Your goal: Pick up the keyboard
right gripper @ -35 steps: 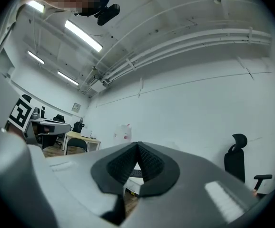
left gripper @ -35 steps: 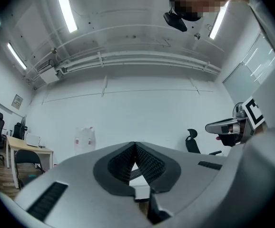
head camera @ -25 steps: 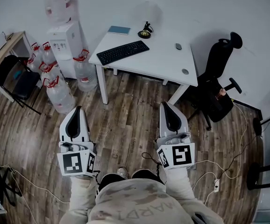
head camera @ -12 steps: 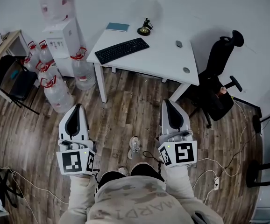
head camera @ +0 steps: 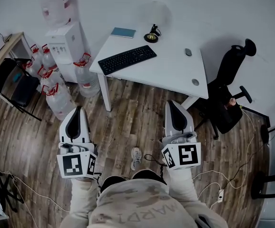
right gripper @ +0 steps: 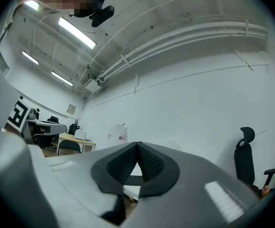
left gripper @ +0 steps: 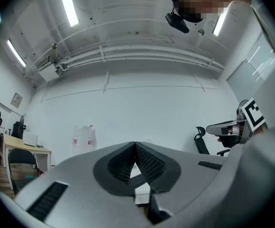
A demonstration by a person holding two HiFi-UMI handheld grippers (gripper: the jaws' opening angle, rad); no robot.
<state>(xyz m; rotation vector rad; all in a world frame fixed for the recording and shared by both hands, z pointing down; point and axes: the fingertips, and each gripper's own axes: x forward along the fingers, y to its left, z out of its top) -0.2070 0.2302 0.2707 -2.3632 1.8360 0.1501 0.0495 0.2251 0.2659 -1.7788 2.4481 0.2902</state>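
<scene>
Wood floor (head camera: pixel 128 113) | keyboard (head camera: pixel 127 59) on white table (head camera: pixel 171 70) | left gripper (head camera: pixel 76 110), right gripper (head camera: pixel 172 104) parallel, near level, jaws closed, empty

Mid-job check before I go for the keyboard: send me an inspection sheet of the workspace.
Surface: white table, mostly bare.
Job's things: black keyboard, flat near the table's left end, untouched.
Clutter: blue notebook, dark ornament and small round item along the far side; another round item near the right edge.
Tools: left tool and right tool both shut, empty, short of the table.
Cables: loose cables and power strip on the floor at right.
Surroundings: water jugs and dispenser left of the table; office chair right.
</scene>
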